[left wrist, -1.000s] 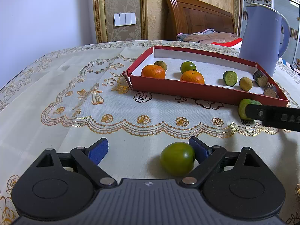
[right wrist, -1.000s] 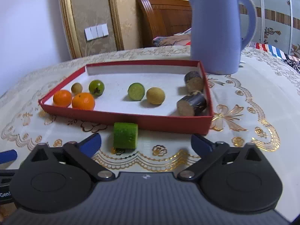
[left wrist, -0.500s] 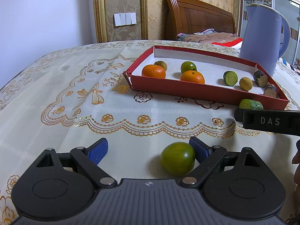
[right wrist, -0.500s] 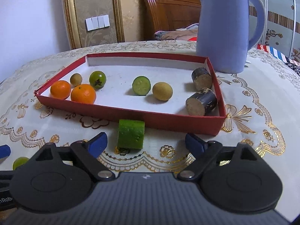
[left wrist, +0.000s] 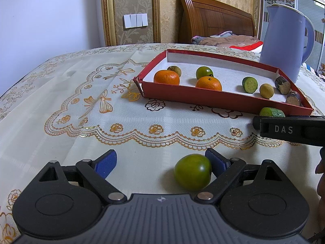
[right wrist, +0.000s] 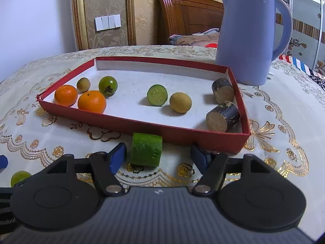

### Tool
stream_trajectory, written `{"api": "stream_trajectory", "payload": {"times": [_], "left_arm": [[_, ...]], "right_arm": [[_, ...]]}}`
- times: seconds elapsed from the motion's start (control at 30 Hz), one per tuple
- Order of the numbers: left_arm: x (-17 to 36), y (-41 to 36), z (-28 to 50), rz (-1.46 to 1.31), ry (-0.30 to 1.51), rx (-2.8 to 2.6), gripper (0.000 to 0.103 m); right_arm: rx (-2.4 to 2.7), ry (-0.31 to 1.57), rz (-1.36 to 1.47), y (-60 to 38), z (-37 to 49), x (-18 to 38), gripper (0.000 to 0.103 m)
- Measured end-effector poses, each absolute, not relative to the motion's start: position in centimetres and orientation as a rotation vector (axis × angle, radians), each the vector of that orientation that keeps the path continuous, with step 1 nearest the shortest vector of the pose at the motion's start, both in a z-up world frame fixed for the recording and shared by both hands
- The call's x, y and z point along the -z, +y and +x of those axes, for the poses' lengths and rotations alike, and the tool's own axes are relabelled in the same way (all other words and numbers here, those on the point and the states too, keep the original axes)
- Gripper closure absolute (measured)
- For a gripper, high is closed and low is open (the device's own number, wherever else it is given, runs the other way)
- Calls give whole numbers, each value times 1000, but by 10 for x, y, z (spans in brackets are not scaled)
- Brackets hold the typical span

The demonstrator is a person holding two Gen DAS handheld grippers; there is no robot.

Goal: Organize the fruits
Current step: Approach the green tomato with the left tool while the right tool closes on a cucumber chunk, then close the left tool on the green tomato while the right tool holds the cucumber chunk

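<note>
A red tray (left wrist: 213, 100) (right wrist: 182, 130) holds two oranges (left wrist: 167, 77), a green tomato (right wrist: 108, 85), cucumber slice (right wrist: 157, 95), two small yellow-brown fruits and two dark sugarcane pieces (right wrist: 222, 116). My left gripper (left wrist: 161, 161) is open; a loose green tomato (left wrist: 192, 171) lies on the cloth between its fingers, against the right finger. My right gripper (right wrist: 160, 156) is open around a cucumber chunk (right wrist: 146, 152) lying on the cloth just in front of the tray, nearer its left finger. The right gripper's side shows in the left wrist view (left wrist: 290, 130).
A tall lavender kettle (right wrist: 249, 32) stands behind the tray's right corner. A cream cloth with gold embroidery (left wrist: 81, 101) covers the table. A wooden headboard (left wrist: 215, 24) and wall are beyond the far edge.
My right gripper has moved forward and lower, so the cucumber chunk now lies between its fingers, which have narrowed. My left gripper and the green tomato have stayed put.
</note>
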State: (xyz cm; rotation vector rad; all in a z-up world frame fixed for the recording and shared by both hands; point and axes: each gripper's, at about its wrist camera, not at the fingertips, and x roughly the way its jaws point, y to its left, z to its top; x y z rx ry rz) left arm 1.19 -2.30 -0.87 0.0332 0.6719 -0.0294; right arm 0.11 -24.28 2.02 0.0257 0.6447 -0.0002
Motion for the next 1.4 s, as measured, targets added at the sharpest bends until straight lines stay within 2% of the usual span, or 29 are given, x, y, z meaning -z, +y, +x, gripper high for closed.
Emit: {"api": "stream_trajectory", "payload": {"times": [0.23, 0.3, 0.53, 0.57, 0.6, 0.67, 1.07, 1.3, 1.4], "left_arm": [[9, -23, 12, 33, 672, 29, 9], [9, -23, 12, 34, 672, 29, 9], [9, -23, 12, 34, 672, 29, 9], [9, -23, 12, 33, 672, 29, 9], [9, -23, 12, 32, 672, 30, 9], [9, -22, 12, 29, 671, 30, 9], [8, -22, 9, 34, 667, 46, 9], [7, -24, 7, 42, 662, 61, 15], [7, -26, 5, 56, 653, 80, 23]], "right_arm": [[4, 643, 23, -242, 1, -20, 36], [4, 641, 21, -242, 1, -21, 41], [5, 637, 12, -241, -1, -21, 46], [-3, 635, 10, -240, -1, -21, 53], [-14, 632, 4, -239, -2, -21, 66], [-30, 627, -19, -235, -3, -21, 72], [-46, 624, -10, -238, -5, -22, 74], [-54, 623, -2, -240, -7, -23, 75], [-57, 623, 2, -241, -7, -23, 76]]}}
